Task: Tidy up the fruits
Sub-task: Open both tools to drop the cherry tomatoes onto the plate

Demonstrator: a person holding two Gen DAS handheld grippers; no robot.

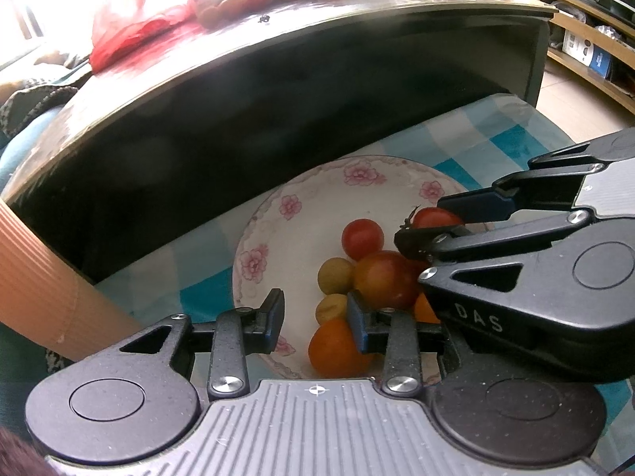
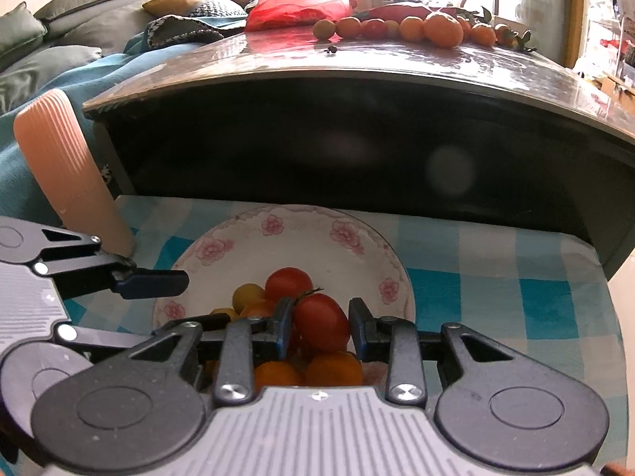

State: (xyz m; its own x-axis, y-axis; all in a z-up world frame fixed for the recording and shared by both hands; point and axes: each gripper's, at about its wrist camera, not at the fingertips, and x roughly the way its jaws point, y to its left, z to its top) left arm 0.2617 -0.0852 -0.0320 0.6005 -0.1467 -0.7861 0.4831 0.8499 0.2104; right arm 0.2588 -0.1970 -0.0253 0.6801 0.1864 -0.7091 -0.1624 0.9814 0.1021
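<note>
The right hand-held gripper (image 2: 319,327) is sitting right over the plate (image 2: 317,234), jaws bracketing a red cherry tomato (image 2: 322,327), stem pointing upper left. Can't tell if it's actually squeezing, there's a sliver of gap on the right side. The left hand-held gripper (image 1: 315,319) is hanging open and empty low in its frame over the fruit pile (image 1: 357,281). The dark upper tabletop (image 2: 357,63) edge is looming close behind; open checkered cloth (image 2: 516,297) to the right.

A home living room. A cushioned sofa (image 2: 79,4) stands behind the dark desk (image 2: 357,63). Wooden shelves (image 1: 587,35) line the wall.
</note>
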